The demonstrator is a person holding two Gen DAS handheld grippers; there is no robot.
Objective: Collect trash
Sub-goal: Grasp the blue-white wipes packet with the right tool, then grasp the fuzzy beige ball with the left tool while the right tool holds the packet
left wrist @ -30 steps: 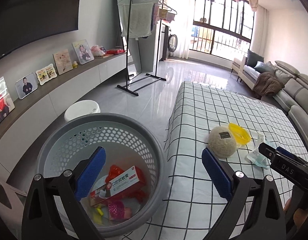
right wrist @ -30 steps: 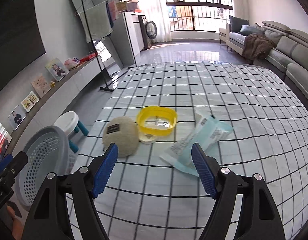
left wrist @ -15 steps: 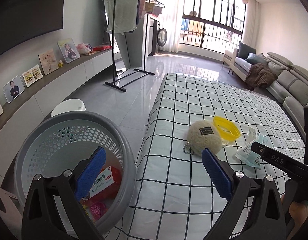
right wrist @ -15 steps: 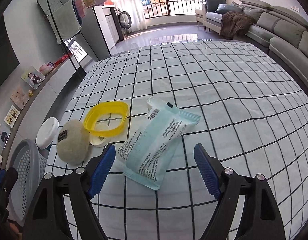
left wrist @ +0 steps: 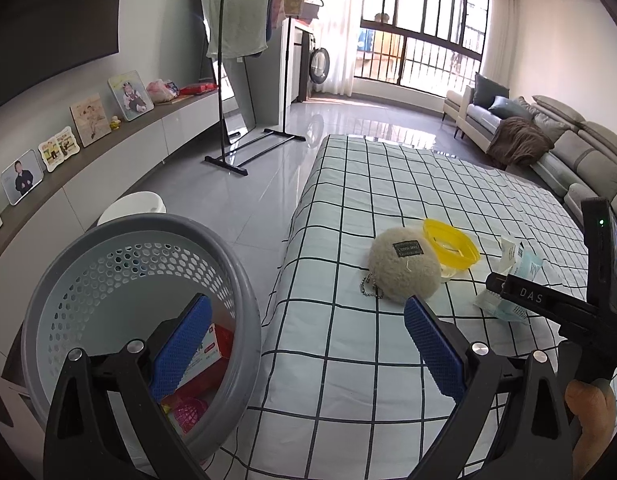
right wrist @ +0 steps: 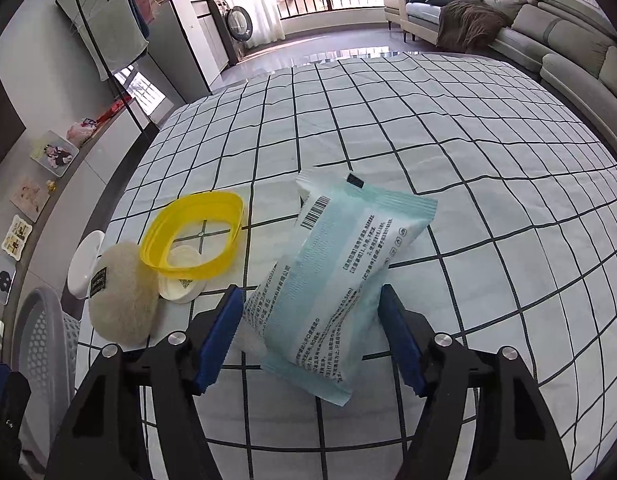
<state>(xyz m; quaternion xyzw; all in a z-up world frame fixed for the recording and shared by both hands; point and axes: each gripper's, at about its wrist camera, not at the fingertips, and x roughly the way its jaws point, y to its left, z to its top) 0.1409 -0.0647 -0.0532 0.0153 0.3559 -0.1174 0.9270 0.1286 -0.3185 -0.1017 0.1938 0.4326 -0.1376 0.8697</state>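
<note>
A pale blue wipes packet lies on the checked cloth, its near end between the open fingers of my right gripper; whether the pads touch it I cannot tell. It also shows in the left wrist view, partly behind the right gripper body. Left of it lie a yellow plastic ring over a white lid and a beige fluffy ball. My left gripper is open and empty, hanging between the grey basket and the table edge. The basket holds a red-and-white box and pink trash.
The checked tablecloth covers a long table. A white stool stands behind the basket. A low cabinet with photo frames runs along the left wall. A clothes rack stands farther back and grey sofas at the right.
My right gripper has moved forward and down until its fingers straddle the wipes packet. My left gripper has drifted right, from over the basket toward the table edge.
</note>
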